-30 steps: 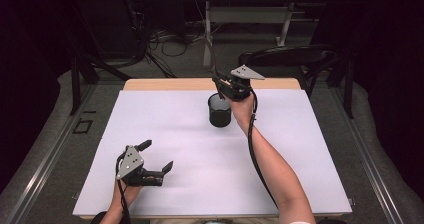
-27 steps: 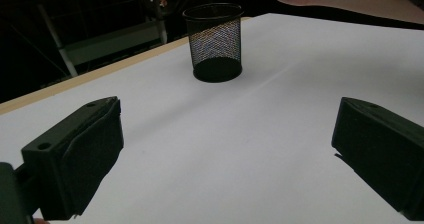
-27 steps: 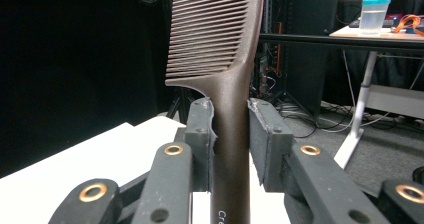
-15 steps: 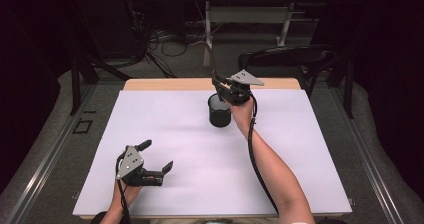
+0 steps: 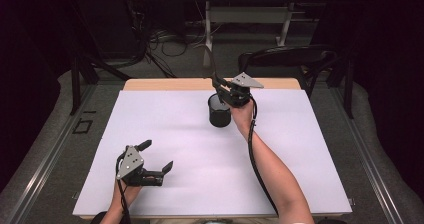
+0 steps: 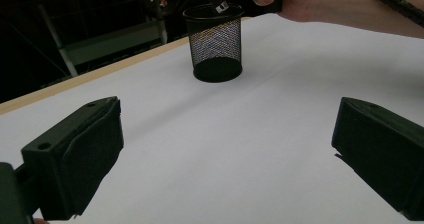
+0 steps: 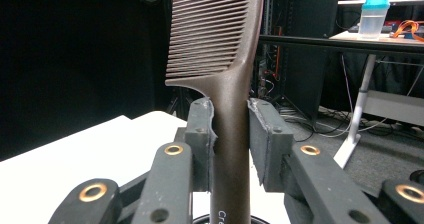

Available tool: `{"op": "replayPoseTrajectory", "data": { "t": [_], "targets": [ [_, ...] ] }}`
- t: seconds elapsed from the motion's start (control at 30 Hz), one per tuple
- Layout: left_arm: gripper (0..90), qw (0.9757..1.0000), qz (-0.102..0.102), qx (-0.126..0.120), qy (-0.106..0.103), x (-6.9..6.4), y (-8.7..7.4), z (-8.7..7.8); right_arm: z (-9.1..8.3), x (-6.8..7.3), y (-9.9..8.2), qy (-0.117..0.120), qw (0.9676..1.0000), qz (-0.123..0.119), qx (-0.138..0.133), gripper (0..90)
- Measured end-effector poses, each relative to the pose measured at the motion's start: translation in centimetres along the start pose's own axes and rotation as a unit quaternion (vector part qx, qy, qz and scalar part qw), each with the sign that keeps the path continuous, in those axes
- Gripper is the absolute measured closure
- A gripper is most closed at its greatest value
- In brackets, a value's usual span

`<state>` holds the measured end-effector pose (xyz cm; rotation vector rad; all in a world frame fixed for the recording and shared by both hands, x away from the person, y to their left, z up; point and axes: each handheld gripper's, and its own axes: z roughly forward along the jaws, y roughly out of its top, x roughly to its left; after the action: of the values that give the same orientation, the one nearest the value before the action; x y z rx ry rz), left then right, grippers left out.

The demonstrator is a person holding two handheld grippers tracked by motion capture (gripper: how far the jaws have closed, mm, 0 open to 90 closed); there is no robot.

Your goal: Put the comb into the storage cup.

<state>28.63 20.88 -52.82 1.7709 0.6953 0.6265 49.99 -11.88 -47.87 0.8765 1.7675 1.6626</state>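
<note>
The comb [image 7: 220, 59] is held clamped by the right gripper [image 5: 226, 90] above the mesh cup [image 5: 219, 110] near the table's [image 5: 310, 149] far edge, while the left gripper [image 5: 156, 157], jaws wide and empty, is kept near the front-left corner, bare surface between.

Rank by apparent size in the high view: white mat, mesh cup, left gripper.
1. White mat, by far the largest.
2. Left gripper and mesh cup look alike; the gripper sits nearer the camera, so unranked.

Right tongs [image 5: 218, 85] marginally nearer cup [image 5: 219, 111]
</note>
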Motion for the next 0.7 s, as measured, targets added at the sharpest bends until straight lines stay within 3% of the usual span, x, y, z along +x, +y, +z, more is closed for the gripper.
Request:
{"op": "replayPoseTrajectory", "data": {
  "t": [0.7],
  "targets": [
    [0.2, 1.0000, 0.000, 0.000, -0.001, 0.0, 0.0, 0.0, -0.1, -0.1, -1.4, 0.005, 0.9999, -0.003, 0.011, 72.5]
  ]
}}
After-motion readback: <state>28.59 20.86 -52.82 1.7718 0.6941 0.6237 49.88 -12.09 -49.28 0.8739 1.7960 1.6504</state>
